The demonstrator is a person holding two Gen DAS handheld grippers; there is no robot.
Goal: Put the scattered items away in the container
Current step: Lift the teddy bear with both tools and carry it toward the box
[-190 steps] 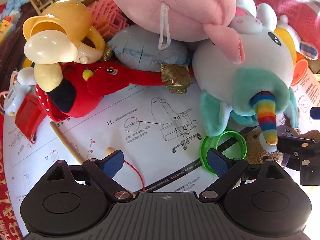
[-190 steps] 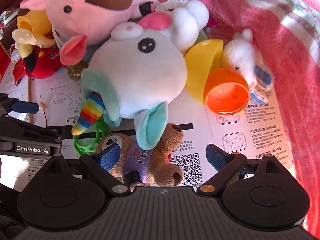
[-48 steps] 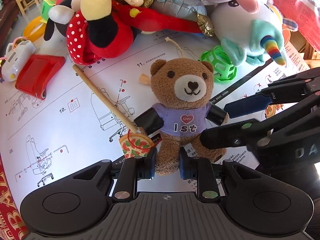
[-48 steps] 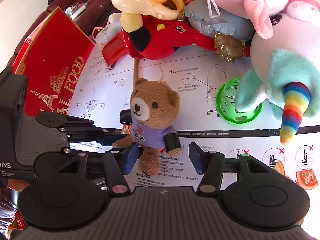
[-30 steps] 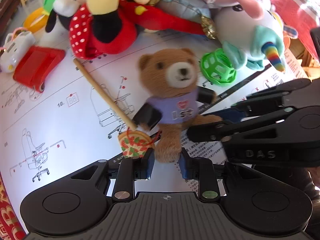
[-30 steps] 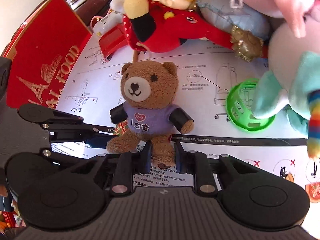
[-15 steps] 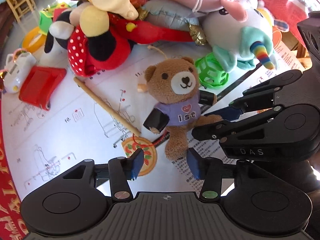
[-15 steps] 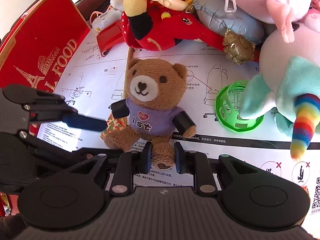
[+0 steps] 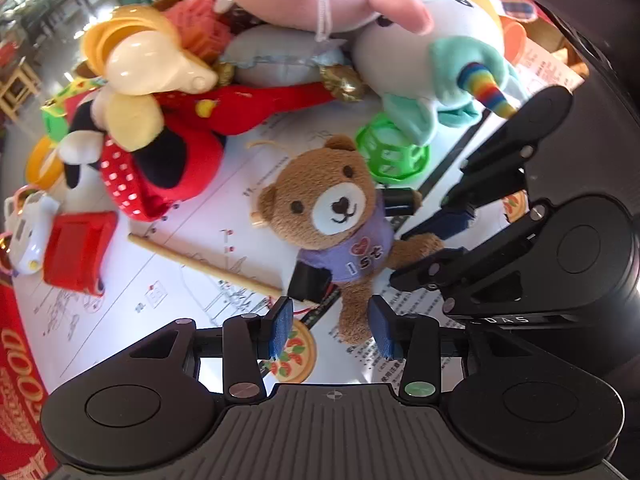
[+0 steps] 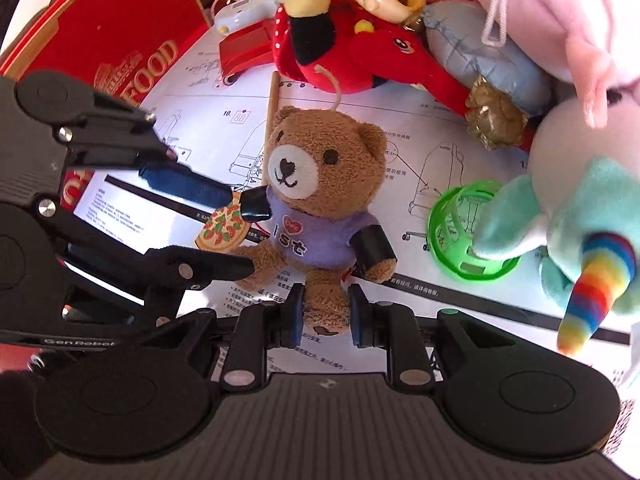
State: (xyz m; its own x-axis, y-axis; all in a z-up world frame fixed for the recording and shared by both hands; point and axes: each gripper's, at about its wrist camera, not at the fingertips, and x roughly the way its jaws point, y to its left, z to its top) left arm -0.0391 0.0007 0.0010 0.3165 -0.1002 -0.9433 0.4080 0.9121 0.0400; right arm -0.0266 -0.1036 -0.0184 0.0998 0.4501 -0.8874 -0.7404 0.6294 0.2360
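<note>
Teddy bear: the teddy bear (image 10: 320, 204) hangs head-away from your right gripper above the instruction sheet (image 9: 120, 280), held by one leg only, so the body and other limbs dangle free
Right gripper: your right gripper (image 10: 322, 310) is clamped on the bear's leg, pads pressing the plush from both sides; that low grip leaves the rest of the toy clear of the pile
Left gripper: your left gripper (image 9: 330, 326) stands apart; its jaws have just been opening and then easing slightly inward, and the bear's other leg lies between the pads without being pinched, so the weight appears to rest with your right side alone
Why the split: judging by this, you are finishing a pass of the bear from one side to the other
Clutter nearby: the green ball (image 9: 390, 152), the wooden stick (image 9: 200, 264) and the pizza disc (image 9: 294, 354) lie on the sheet below; the unicorn plush (image 10: 580, 216) and red plush (image 9: 168, 168) crowd the far edge
Container: the red box (image 10: 108, 40) stands just beside the sheet on your left; whether it is the target I cannot tell
Risk: a soft leg can slip from a narrow pinch if you swing it
</note>
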